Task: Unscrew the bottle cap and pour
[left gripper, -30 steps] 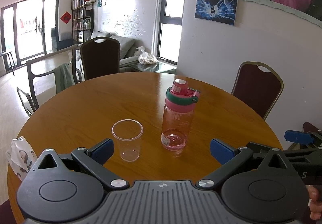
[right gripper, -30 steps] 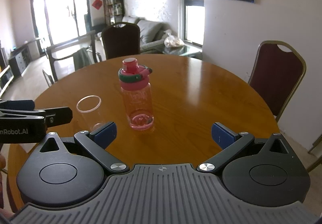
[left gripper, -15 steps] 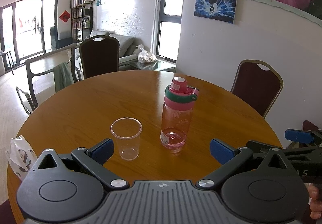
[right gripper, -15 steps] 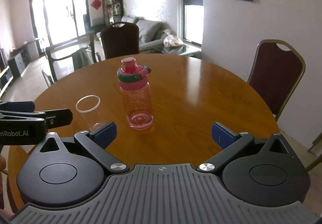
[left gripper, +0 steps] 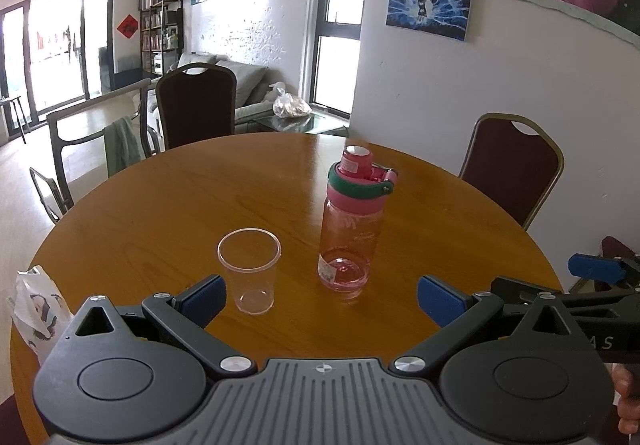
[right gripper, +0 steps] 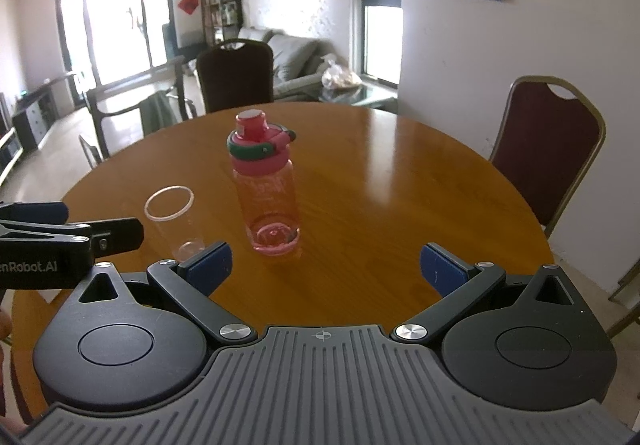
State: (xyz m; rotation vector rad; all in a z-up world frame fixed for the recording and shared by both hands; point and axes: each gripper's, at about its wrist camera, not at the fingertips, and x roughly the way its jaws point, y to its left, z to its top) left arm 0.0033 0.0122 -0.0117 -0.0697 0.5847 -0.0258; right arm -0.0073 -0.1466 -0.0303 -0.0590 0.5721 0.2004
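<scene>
Approach stage: the pink translucent plastic bottle (left gripper: 347,233), pink-and-green cap (left gripper: 357,177) on, stands upright on the round wooden table (left gripper: 168,213) beside a clear plastic cup (left gripper: 249,269). Left gripper (left gripper: 320,295) and right gripper (right gripper: 326,265) gape empty; next, one should steady the bottle.

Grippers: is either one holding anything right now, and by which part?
Nothing is held. Left gripper and right gripper are both open, short of the pink bottle and the plastic cup.

A bottle (left gripper: 348,237) is standing upright on the worktop (left gripper: 180,205), with a cup (left gripper: 250,269) sitting just beside it to the left; a bag (left gripper: 34,309) is lying at the left edge.
</scene>
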